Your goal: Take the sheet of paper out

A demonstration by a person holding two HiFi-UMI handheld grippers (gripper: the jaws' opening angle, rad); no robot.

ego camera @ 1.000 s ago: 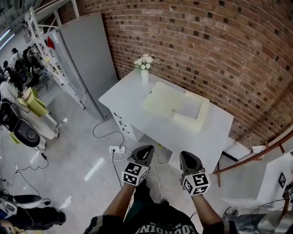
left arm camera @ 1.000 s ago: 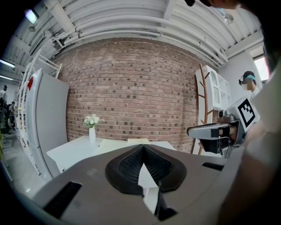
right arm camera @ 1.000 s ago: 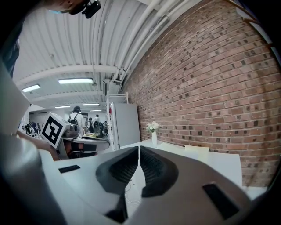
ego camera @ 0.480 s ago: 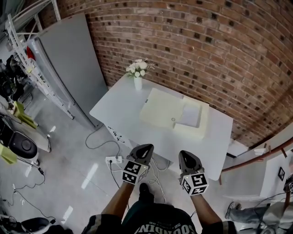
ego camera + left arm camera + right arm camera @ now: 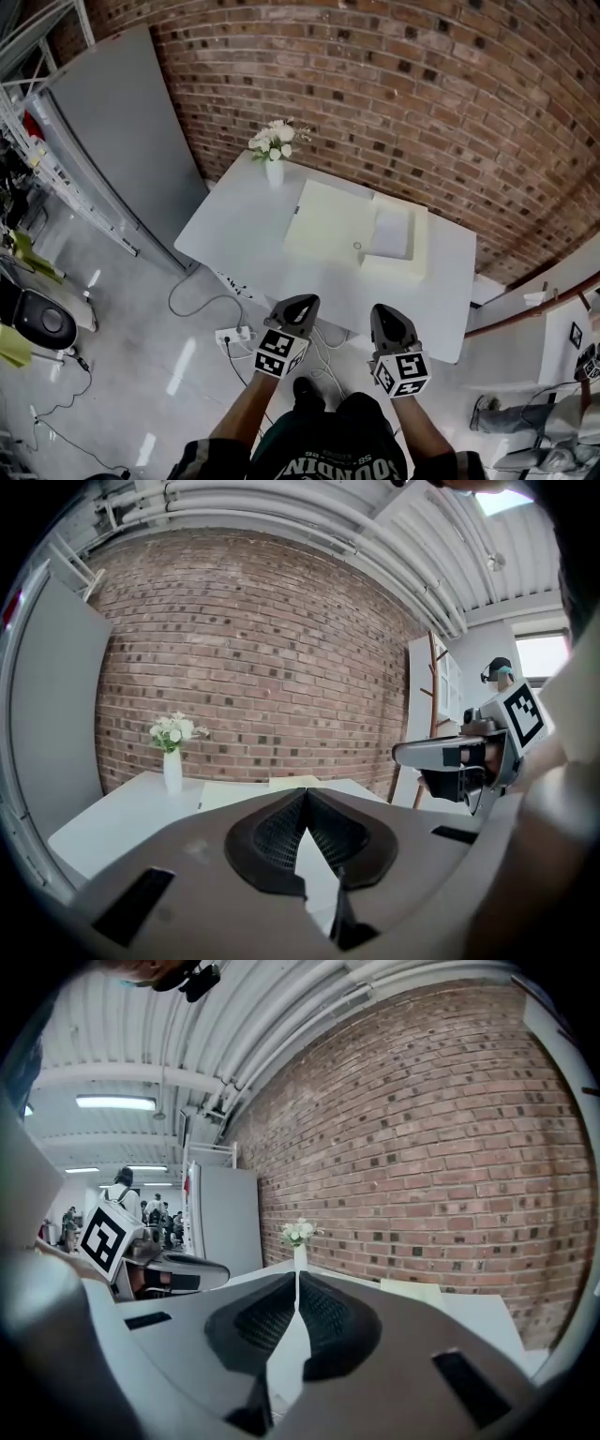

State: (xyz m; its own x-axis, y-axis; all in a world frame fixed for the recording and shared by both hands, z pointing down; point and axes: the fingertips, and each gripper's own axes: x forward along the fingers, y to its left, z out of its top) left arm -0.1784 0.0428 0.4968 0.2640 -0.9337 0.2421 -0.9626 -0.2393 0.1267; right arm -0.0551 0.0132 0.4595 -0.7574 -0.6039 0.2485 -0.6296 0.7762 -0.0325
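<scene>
Head view puts your left gripper (image 5: 302, 302) and right gripper (image 5: 387, 312) side by side low in the frame. They are held in the air by the near edge of the white surface (image 5: 239, 234) and touch nothing. In the left gripper view the jaws are pressed together at the tip with nothing between them. The right gripper view shows the same: jaws closed tip to tip, empty.

Ahead of both, well apart from them, an open cream box (image 5: 394, 269) sits on the surface toward the right, and its lid (image 5: 323, 223) lies flat to the left of it. The sheet of paper (image 5: 392, 231) is inside the box — a white rectangle lying flat within the walls. A small ring-like thing rests at the box's near edge where the lid joins, too small to make out.

At the far left corner of the surface stands a white vase (image 5: 274, 171) of pale flowers, apart from the box. Behind it all runs a brick wall (image 5: 422, 94), with a tall grey panel (image 5: 112, 131) to the left. On the floor (image 5: 141, 375) just left of your left gripper lies a power strip (image 5: 232, 335) with a cable looping away — close beside the surface's front edge.
</scene>
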